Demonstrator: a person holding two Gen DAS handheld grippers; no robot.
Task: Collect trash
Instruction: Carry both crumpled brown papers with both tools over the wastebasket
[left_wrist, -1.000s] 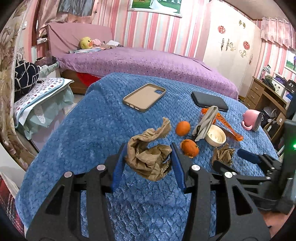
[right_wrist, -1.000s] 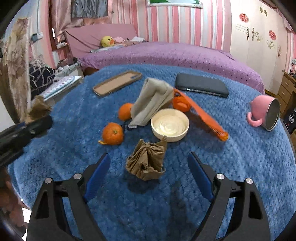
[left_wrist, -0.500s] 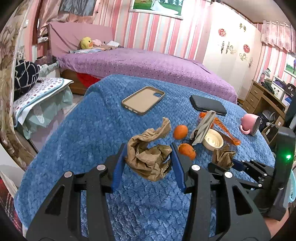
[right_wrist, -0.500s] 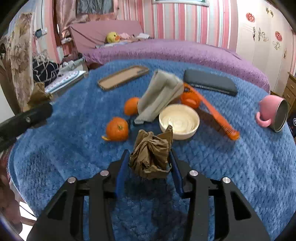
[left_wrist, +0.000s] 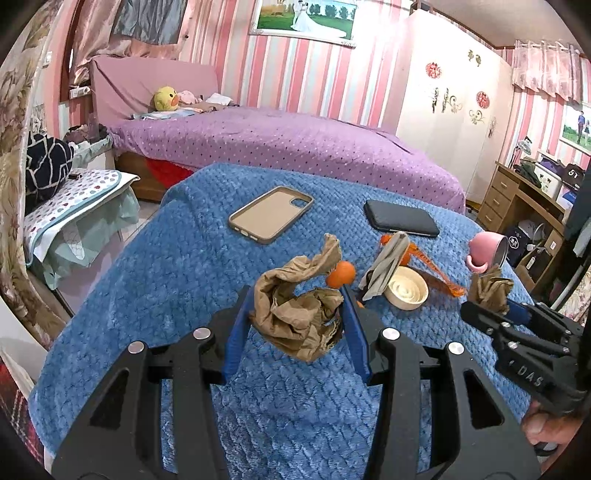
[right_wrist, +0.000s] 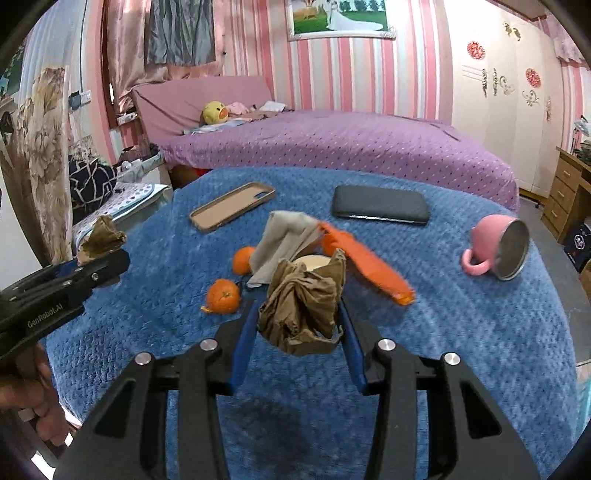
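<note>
Left claw (left_wrist: 295, 325): clenched on a crumpled brown paper wad (left_wrist: 295, 317), which is held clear above the blue-blanketed tabletop (left_wrist: 177, 266).
Right claw (right_wrist: 297, 328): its jaws have just been closing — a second brown paper wad (right_wrist: 303, 302) is now pinched between the blue pads and is carried off the blanket.
Done so far: both visible paper wads are judged collected into the claws.
Left to do: no bin is seen in either view, so disposal is judged still outstanding.
Not trash, apparently: two oranges (right_wrist: 222, 295), a bowl (left_wrist: 406, 291), a grey cloth (right_wrist: 284, 243), a pink mug (right_wrist: 495, 251) — all are left lying on the tabletop.
</note>
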